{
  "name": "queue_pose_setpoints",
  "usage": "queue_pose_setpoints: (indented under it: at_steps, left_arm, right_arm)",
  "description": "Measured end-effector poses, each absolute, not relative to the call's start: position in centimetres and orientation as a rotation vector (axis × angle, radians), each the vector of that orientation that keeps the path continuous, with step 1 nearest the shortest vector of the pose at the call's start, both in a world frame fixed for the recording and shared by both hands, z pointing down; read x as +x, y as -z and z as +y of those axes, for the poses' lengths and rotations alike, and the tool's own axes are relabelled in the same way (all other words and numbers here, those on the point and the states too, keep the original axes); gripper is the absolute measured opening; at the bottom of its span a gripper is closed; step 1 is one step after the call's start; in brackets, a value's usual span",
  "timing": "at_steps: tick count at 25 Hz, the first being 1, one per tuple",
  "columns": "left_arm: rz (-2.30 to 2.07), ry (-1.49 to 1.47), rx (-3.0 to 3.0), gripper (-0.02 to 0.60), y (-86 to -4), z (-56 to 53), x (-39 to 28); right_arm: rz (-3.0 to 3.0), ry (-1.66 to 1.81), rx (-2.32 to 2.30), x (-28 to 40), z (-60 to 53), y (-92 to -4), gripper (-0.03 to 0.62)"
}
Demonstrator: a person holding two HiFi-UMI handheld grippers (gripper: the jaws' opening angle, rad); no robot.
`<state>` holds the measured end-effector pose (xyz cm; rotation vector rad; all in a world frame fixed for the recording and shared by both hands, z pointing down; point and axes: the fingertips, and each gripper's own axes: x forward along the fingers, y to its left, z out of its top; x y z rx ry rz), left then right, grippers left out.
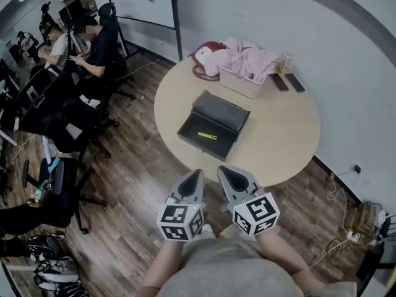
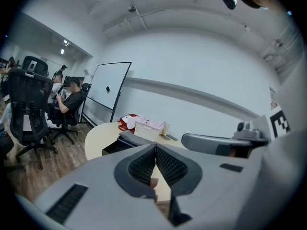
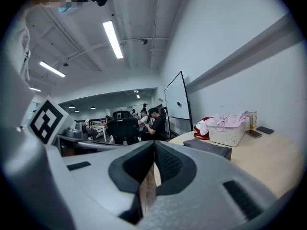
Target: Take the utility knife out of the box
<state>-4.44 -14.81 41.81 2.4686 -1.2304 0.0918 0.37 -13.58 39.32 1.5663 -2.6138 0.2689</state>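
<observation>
**Short of the table, both grippers closed and empty**

Facing a round table [image 1: 288, 142] from just off its near edge, not yet over it. Toward the middle of that top: an open dark box [image 1: 228, 111], lid laid back away from the person, mouth turned up and so easy to reach from above. Behind it, by the wall, a white basket [image 1: 242, 84] heaped with pink cloth [image 1: 250, 57], well apart from the likely path.

Held low and side by side in front of the body: left gripper [image 1: 195, 174] and right gripper [image 1: 224, 169], tips aimed toward the box, probably lined up for an approach. Pads pressed together on both, with nothing between them.

Smallest of all, the utility knife [image 1: 207, 135]: yellow-green, lying flat on the box floor, untouched. By judgement, calls for one pair of jaws to be spread before any grasp.
</observation>
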Motion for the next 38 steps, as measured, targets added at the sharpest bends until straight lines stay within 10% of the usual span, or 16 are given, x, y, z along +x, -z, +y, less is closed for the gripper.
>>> queue_pose_setpoints:
  at_steps: [38]
  left_arm:
    - [-1.288, -0.198, 2.229, 0.004, -51.6, -29.0, -4.4]
  right_arm:
    - [-2.205, -0.327, 1.082, 4.1, -34.2, -56.7, 0.002]
